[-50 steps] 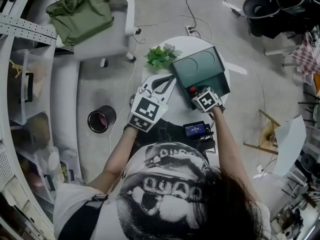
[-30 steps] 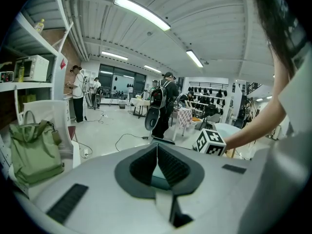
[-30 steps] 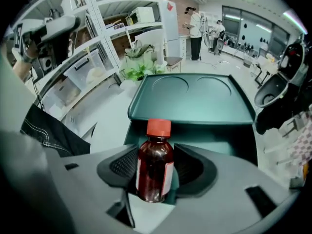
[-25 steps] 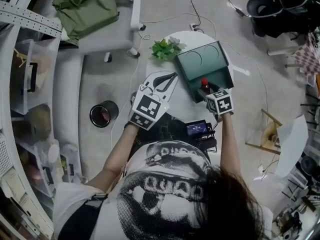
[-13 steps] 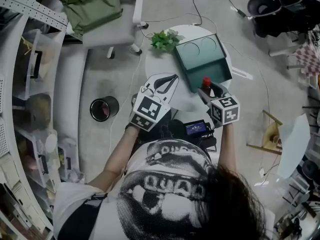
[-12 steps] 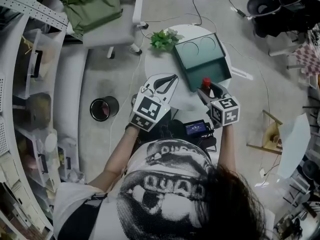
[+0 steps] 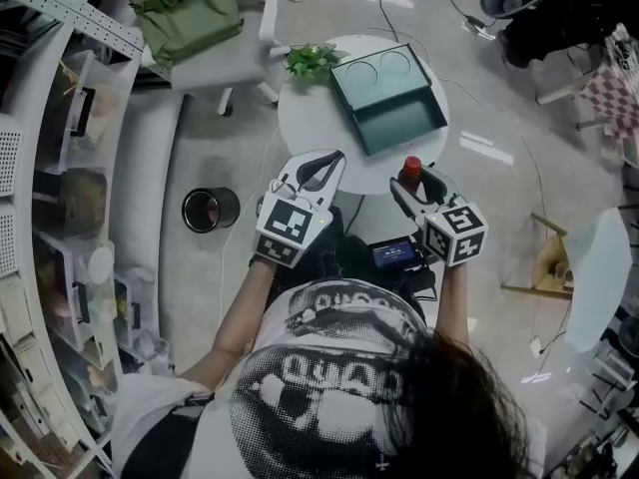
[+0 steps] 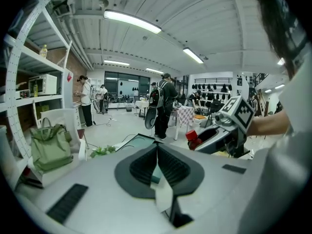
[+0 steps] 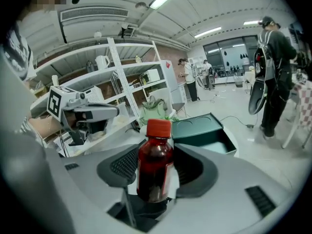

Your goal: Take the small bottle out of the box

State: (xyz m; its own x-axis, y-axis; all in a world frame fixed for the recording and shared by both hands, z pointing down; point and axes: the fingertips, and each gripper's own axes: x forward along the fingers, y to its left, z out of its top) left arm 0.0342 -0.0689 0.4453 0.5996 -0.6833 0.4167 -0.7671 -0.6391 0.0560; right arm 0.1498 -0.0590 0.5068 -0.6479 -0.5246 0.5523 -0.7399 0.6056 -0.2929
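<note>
The small bottle (image 7: 410, 167), dark red with a red cap, stands upright between the pads of my right gripper (image 7: 414, 178), which is shut on it. It hangs over the near edge of the round white table (image 7: 310, 118), clear of the box. The right gripper view shows the bottle (image 9: 155, 162) filling the jaws. The open teal box (image 7: 389, 98) lies on the table behind, its tray showing nothing inside. My left gripper (image 7: 318, 168) hovers at the table's near left edge, shut with nothing in it (image 8: 157, 156).
A small green plant (image 7: 312, 60) sits at the table's far left. A black bin (image 7: 205, 210) stands on the floor to the left, and a green bag (image 7: 190, 13) rests on a chair. A small screen device (image 7: 394, 254) is below my hands. Shelving (image 7: 60, 168) lines the left.
My right gripper has lifted the bottle out of the box and drawn it back toward the person, past the table's near edge. The left gripper has stayed about where it was.
</note>
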